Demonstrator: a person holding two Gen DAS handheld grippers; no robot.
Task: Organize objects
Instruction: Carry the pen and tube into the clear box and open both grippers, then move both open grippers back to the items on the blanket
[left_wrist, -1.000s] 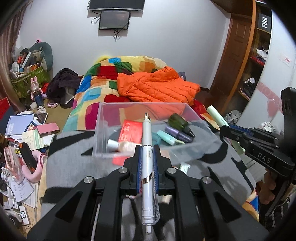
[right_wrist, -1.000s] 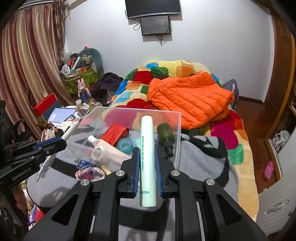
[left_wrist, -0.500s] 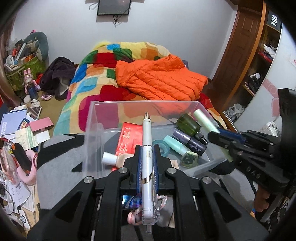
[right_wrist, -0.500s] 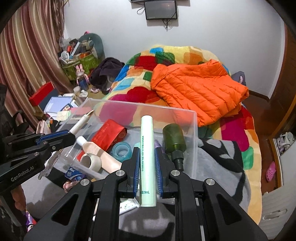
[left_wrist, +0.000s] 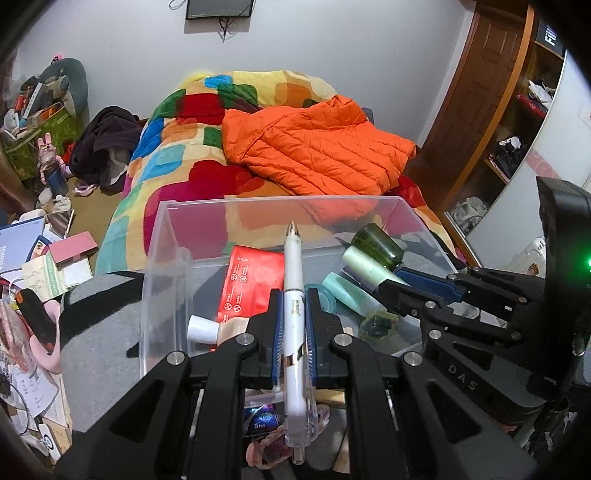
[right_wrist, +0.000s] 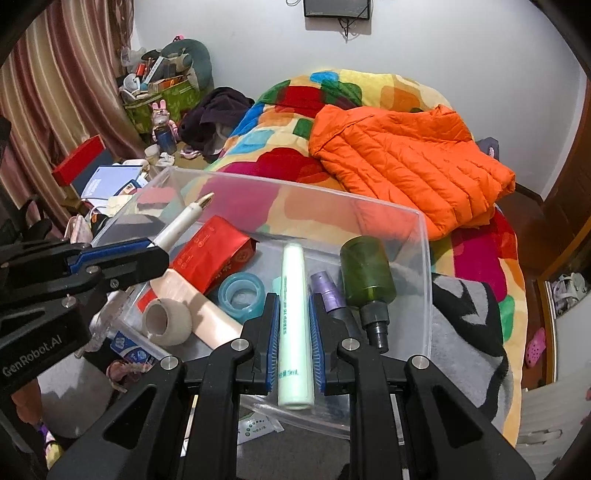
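Observation:
My left gripper (left_wrist: 293, 291) is shut on a white pen (left_wrist: 293, 280) whose gold tip points out over a clear plastic bin (left_wrist: 166, 258). My right gripper (right_wrist: 293, 295) is shut on a pale green tube (right_wrist: 293, 291), held above the same bin (right_wrist: 424, 266). Inside the bin lie a red packet (right_wrist: 214, 254), a blue tape ring (right_wrist: 242, 291), a beige tube (right_wrist: 199, 306), a purple bottle (right_wrist: 327, 291) and a dark green bottle (right_wrist: 365, 273). Each gripper shows in the other's view: the right gripper (left_wrist: 391, 284) at the right, the left gripper (right_wrist: 159, 254) at the left.
The bin sits on a grey and black blanket (left_wrist: 99, 332) at the foot of a bed with a colourful quilt (left_wrist: 177, 147) and an orange jacket (left_wrist: 317, 144). Books, boxes and clutter (left_wrist: 40, 258) crowd the floor at left. Small packets (left_wrist: 262, 421) lie before the bin.
Both grippers have moved forward and down with the pen and the tube, from in front of the bin to over it. The bin now looks larger and nearer.

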